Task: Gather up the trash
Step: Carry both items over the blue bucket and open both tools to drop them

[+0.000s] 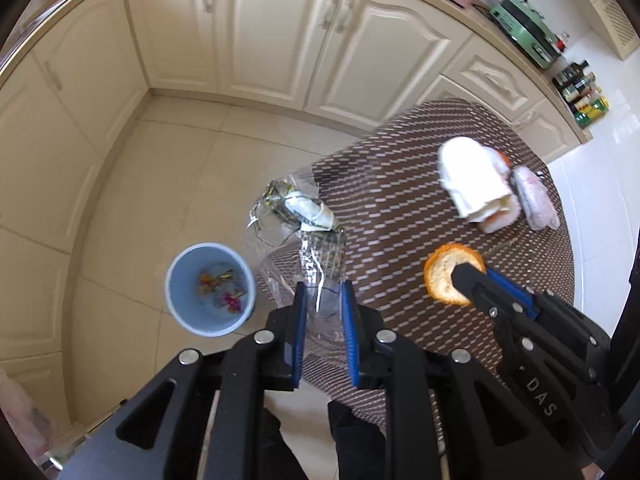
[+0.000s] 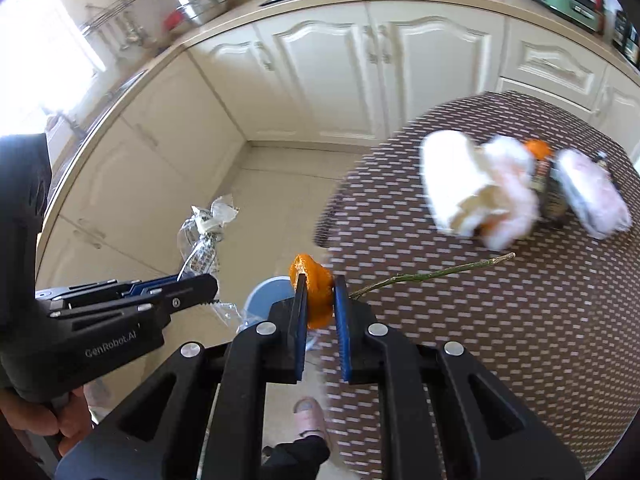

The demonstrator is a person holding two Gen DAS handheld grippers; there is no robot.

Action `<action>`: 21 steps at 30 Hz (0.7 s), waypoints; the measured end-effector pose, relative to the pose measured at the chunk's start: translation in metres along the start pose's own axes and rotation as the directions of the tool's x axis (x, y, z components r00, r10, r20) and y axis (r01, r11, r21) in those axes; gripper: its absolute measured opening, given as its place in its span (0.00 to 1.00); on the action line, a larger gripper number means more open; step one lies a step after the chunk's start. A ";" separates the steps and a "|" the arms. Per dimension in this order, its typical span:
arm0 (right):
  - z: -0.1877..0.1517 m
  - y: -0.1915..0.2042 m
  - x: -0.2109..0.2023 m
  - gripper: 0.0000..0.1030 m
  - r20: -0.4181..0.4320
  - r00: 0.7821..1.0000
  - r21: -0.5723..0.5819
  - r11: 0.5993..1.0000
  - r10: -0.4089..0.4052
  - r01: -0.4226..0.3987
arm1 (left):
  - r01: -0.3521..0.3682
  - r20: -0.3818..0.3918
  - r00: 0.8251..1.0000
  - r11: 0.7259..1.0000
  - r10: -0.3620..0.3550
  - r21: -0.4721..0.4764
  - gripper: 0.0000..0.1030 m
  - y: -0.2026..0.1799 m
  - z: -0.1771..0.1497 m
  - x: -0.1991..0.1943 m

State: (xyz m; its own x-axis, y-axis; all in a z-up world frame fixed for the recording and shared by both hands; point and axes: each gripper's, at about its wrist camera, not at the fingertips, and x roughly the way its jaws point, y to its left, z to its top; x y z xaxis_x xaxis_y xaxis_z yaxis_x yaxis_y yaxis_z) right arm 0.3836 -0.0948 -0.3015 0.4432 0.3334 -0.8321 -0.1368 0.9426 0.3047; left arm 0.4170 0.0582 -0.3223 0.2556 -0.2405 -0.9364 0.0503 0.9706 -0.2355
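Note:
My left gripper (image 1: 323,292) is shut on a crumpled clear plastic wrapper (image 1: 296,220) that hangs up and away from its pads, above the table's left edge. The same wrapper (image 2: 206,236) shows in the right wrist view, held by the left gripper (image 2: 214,294). My right gripper (image 2: 320,288) is shut on a piece of orange peel (image 2: 314,292); in the left wrist view this peel (image 1: 444,276) sits at the tip of the right gripper (image 1: 466,280). A light blue bin (image 1: 210,288) with some scraps inside stands on the floor, left of both grippers; its rim (image 2: 266,296) peeks out behind the peel.
The round table with a brown patterned cloth (image 1: 400,216) carries a white crumpled tissue (image 1: 472,176), a pink-white bundle (image 1: 534,200) and a thin green stem (image 2: 432,274). Cream cabinets (image 1: 280,40) line the back. A person's slippered foot (image 2: 310,414) stands on the tiled floor.

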 end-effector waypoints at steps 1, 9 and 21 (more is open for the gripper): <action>0.001 0.011 0.005 0.11 -0.003 1.000 -0.011 1.000 0.010 -0.010 | -0.004 -0.002 1.000 1.000 0.004 -0.009 0.16 0.009 -0.002 -0.002; 0.005 0.078 0.036 0.11 -0.027 0.998 -0.070 0.995 0.063 -0.064 | -0.046 -0.012 0.999 0.992 0.045 -0.120 0.16 0.096 -0.013 -0.017; 0.011 0.117 0.056 0.11 -0.043 0.997 -0.078 0.995 0.061 -0.065 | -0.040 0.012 0.999 0.982 0.043 -0.183 0.24 0.146 0.003 -0.027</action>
State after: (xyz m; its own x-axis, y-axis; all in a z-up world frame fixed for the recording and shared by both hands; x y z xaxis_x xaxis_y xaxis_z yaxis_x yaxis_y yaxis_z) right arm 0.4023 0.0335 -0.3070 0.3955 0.3912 -0.8310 -0.2337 0.9178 0.3209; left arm 0.4199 0.2064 -0.3303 0.2692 -0.1987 -0.9424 -0.1370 0.9606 -0.2417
